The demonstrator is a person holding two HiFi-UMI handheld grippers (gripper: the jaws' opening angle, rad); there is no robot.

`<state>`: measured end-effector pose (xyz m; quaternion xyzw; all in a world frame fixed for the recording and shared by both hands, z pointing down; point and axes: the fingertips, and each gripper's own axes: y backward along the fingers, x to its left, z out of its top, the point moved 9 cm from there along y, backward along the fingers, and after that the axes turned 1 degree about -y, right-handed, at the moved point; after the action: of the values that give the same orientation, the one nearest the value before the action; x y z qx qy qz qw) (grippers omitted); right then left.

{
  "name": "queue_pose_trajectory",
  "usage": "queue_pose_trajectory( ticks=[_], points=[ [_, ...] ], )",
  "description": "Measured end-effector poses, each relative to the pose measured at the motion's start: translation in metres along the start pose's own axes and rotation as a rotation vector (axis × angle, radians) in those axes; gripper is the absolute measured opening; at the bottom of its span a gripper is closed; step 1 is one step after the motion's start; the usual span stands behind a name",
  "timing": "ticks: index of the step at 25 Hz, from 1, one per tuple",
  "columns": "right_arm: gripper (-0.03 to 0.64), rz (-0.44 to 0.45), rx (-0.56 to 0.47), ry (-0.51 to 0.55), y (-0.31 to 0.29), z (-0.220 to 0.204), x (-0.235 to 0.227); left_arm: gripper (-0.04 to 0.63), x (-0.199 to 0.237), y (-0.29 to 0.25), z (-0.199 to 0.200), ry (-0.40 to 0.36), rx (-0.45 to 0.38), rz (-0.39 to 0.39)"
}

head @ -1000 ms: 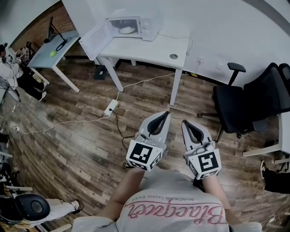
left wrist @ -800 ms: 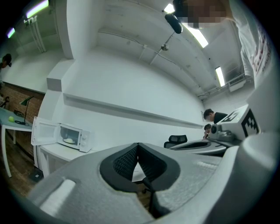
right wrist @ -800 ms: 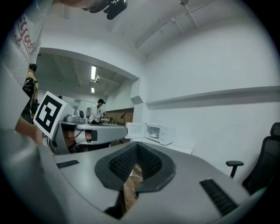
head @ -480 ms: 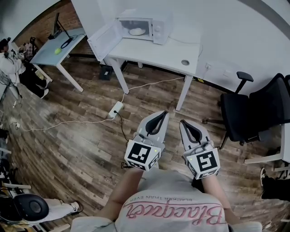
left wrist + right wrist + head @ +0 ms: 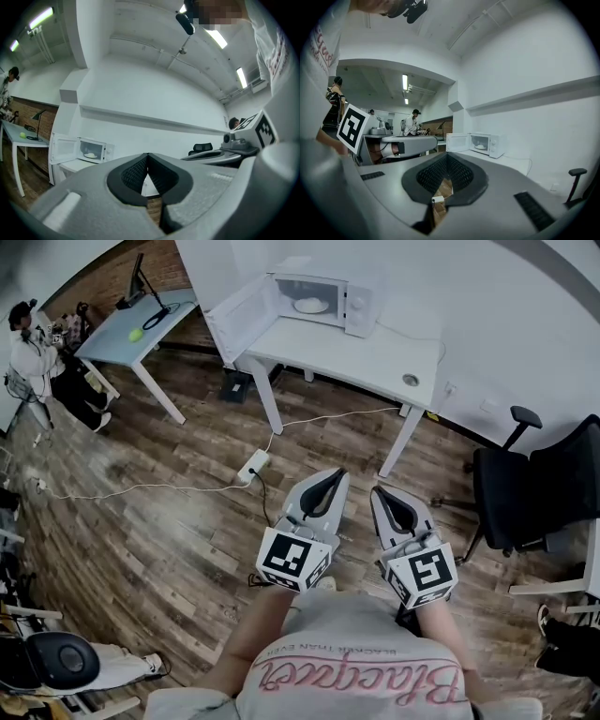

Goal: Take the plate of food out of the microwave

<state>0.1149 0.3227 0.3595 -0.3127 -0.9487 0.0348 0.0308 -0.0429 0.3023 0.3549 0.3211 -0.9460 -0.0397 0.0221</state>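
One white plate (image 5: 310,306), pale food, in open microwave (image 5: 362,302) | hand-held grippers (image 5: 332,478) (image 5: 382,494) closed, empty

The only print that could be read stood on the person's light shirt (image 5: 366,657), seen upside down in the head view. A small dark line there read, as far as I could tell, "BLACKER THAN EVER". Beside it a large pink script word began with "Bla"; its other letters were not clear.

The grey two-jaw left tool (image 5: 328,476) and the grey two-jaw right tool (image 5: 384,495) are being held side by side, low and pointed forward, both with jaws being pressed together tip to tip.
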Motion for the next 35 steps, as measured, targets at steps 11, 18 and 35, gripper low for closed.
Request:
queue_pose_trajectory(
  ticks=[11, 18, 35],
  points=[
    [0.011, 0.025, 0.01, -0.013, -0.02, -0.002, 0.007, 0.006, 0.019, 0.003, 0.001, 0.007, -0.015, 0.022],
    [0.011, 0.026, 0.004, -0.028, -0.024, -0.002, 0.004, 0.006, 0.026, 0.001, -0.002, 0.019, -0.003, 0.034],
    [0.011, 0.084, -0.025, -0.061, -0.082, 0.003, -0.039, 0.006, 0.061, -0.047, -0.007, 0.013, 0.018, 0.075]
  ],
)
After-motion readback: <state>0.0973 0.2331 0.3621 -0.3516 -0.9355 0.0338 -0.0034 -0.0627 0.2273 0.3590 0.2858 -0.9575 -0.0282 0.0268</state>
